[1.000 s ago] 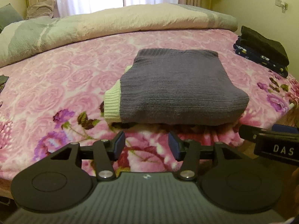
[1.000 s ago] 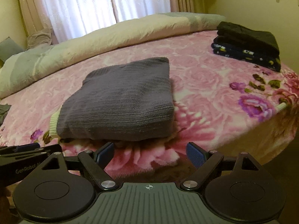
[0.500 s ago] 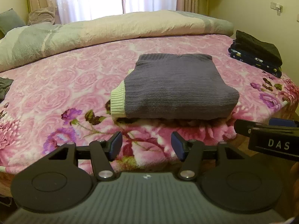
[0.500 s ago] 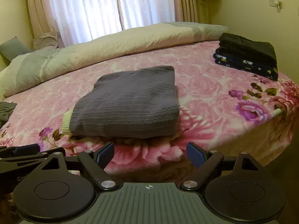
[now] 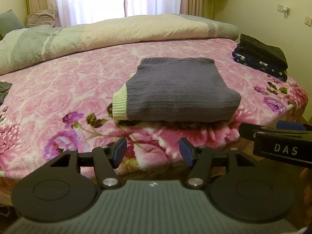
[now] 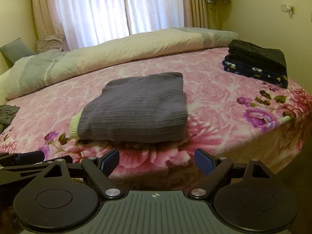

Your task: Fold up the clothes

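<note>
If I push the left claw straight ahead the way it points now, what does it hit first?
Probably the pink flowered blanket at the bed's near edge, just short of the folded grey sweater. The left claw is opening with nothing between its pads. Depth is hard to judge here.

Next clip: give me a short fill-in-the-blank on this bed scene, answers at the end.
1. The folded grey sweater lies on the ____ floral blanket.
2. The sweater's cuff is pale ____.
3. Nothing sits between the pads of the left gripper, whose jaws are ____.
4. The right gripper is ____.

Answers: pink; green; opening; open
</note>
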### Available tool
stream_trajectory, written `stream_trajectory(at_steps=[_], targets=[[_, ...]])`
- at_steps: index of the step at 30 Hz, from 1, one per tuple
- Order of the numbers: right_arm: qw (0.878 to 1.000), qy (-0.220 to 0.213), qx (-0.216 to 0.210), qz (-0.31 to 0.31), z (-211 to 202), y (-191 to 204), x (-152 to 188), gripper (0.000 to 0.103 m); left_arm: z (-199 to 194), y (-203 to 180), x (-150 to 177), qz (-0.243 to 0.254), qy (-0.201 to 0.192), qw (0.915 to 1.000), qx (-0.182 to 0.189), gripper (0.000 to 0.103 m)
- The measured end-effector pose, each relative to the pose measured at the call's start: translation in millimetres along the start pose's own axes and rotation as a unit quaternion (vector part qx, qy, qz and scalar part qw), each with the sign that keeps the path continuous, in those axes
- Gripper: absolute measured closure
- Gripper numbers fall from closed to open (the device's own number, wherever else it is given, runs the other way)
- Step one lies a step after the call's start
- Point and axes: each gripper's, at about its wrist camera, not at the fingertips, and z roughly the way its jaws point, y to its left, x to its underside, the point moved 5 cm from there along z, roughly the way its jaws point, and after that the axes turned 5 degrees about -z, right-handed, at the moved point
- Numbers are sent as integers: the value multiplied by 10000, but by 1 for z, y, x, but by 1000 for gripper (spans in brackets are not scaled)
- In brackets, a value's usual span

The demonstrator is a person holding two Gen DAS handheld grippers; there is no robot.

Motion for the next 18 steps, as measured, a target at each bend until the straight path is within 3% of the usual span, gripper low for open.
stream_trajectory(at_steps=[18], targets=[[9997,189,80,91,21,-13,5,16,27,-3,5,-53,277,9996,81,47]])
